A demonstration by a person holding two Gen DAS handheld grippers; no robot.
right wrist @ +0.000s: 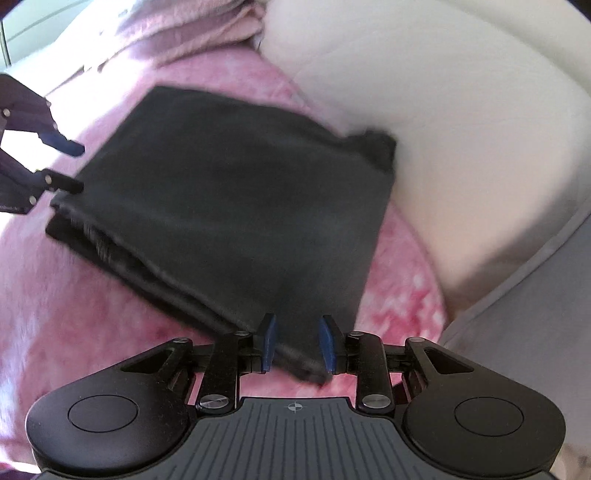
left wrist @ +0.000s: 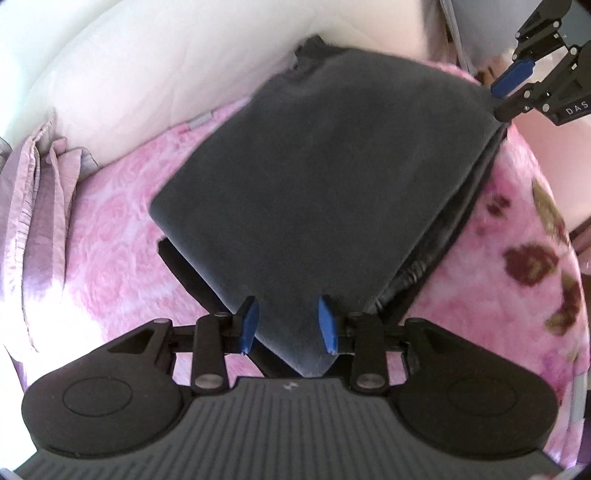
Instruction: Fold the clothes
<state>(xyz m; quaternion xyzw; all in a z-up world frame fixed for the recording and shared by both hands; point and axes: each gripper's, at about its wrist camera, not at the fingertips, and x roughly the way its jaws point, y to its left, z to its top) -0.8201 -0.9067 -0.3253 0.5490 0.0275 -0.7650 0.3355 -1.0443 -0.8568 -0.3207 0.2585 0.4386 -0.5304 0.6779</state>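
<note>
A dark grey garment lies folded into a flat, thick rectangle on a pink blanket. Darker layers show along its lower edges. My left gripper points down over one near corner; the cloth runs flat and unbunched between its blue pads, which stand apart. My right gripper straddles the neighbouring corner the same way. In each view the other gripper shows at the garment's far corner, the right gripper and the left gripper, jaws apart, lower finger against the cloth's edge.
A large white pillow presses against the garment's far side. Mauve bedding is bunched beyond the blanket. The blanket's floral part drops off past the garment. Grey fabric lies at the right.
</note>
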